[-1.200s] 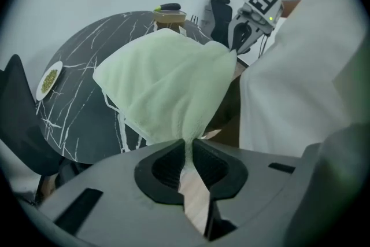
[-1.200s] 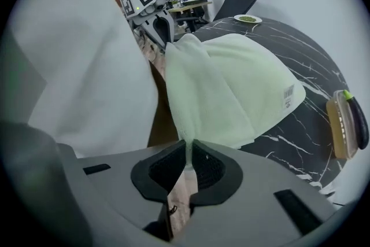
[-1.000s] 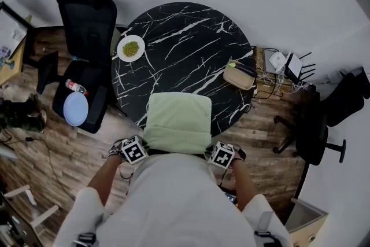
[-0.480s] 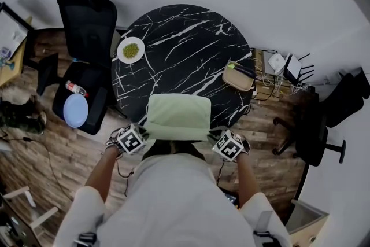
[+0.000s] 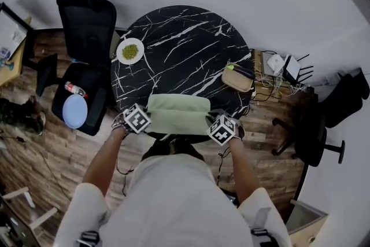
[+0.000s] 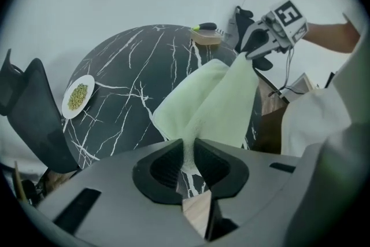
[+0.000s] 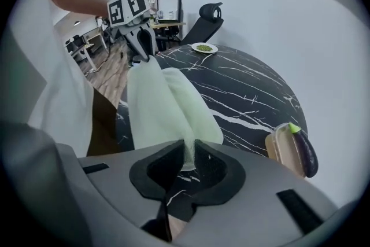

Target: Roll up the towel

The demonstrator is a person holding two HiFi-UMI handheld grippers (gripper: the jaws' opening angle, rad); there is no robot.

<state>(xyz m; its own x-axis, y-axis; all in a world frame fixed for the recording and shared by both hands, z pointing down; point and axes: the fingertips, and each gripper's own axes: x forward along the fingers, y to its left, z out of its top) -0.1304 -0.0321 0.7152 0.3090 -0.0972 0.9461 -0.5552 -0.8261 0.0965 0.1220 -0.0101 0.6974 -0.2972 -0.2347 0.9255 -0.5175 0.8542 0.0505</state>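
A pale green towel [image 5: 176, 113] lies on the near part of the round black marble table [image 5: 185, 37], with its near edge lifted and doubled over toward the far side. My left gripper [image 5: 148, 122] pinches the towel's near left corner [image 6: 191, 142], and its jaws are opening with the cloth between them. My right gripper [image 5: 210, 125] pinches the near right corner [image 7: 188, 150]; its jaws are also opening around the cloth. In each gripper view the other gripper, the right [image 6: 254, 49] and the left [image 7: 144, 49], holds the far end of the raised edge.
A white plate of green food [image 5: 130, 50] sits at the table's far left. A tan container with an eggplant [image 5: 240, 75] is at the right edge. A black office chair [image 5: 87, 26] with a blue plate [image 5: 75, 110] stands left; cables and a router [image 5: 286, 66] lie right.
Both grippers have moved forward from the table's near edge over the towel, carrying its near edge with them. The towel now shows much shorter.
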